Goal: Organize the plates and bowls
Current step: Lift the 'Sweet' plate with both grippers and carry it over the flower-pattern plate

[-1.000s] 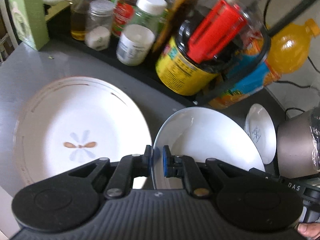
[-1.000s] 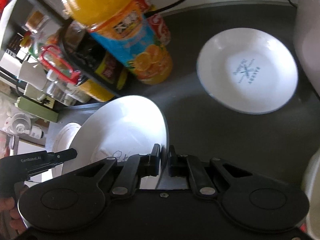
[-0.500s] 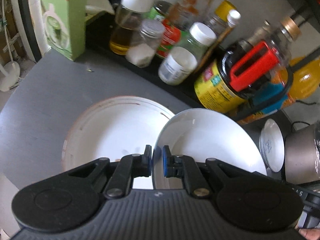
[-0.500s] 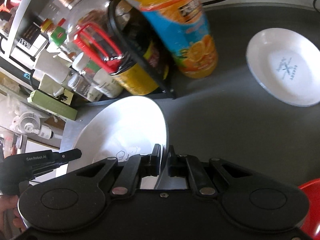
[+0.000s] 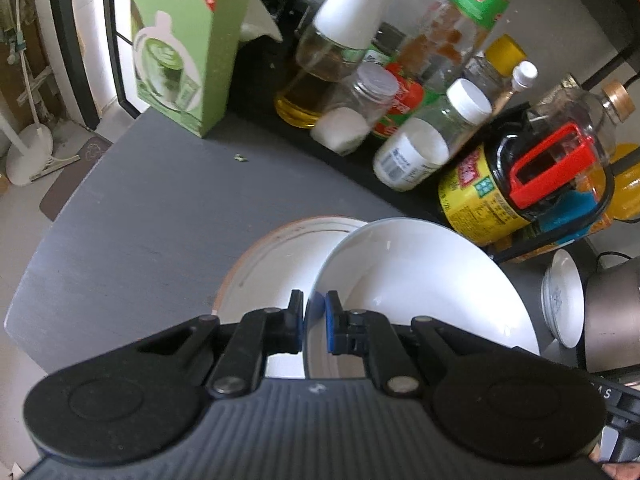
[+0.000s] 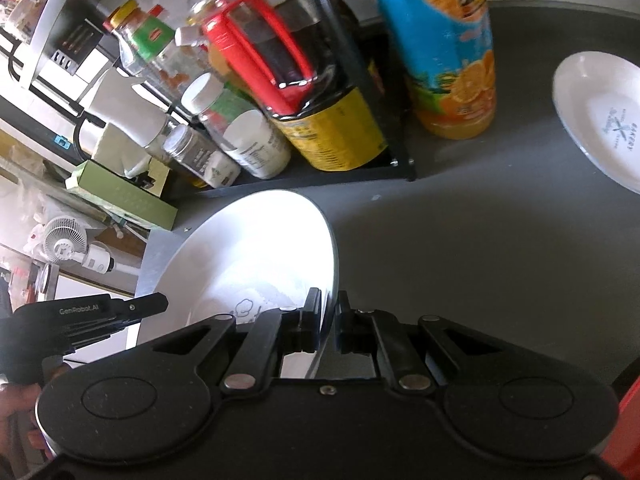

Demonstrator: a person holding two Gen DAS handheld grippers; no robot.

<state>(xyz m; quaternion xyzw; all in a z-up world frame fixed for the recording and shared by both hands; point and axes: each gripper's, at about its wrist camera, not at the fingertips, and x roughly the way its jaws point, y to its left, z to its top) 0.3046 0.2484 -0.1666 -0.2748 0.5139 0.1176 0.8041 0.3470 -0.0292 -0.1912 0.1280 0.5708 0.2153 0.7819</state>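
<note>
Hiding large plate (image 5: pixel 272 256): gripped white bowl (image 5: pixel 416 280).

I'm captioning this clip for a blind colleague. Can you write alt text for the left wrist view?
The left gripper pinches the rim of a white bowl over a large white plate on a grey table. Behind stand condiment bottles and a green carton.

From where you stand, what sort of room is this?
Most likely a home kitchen. A rack of condiment bottles, oil and sauces among them, stands on a dark grey counter, with an orange juice bottle beside it and white dishes, such as the bowl both grippers hold.
</note>
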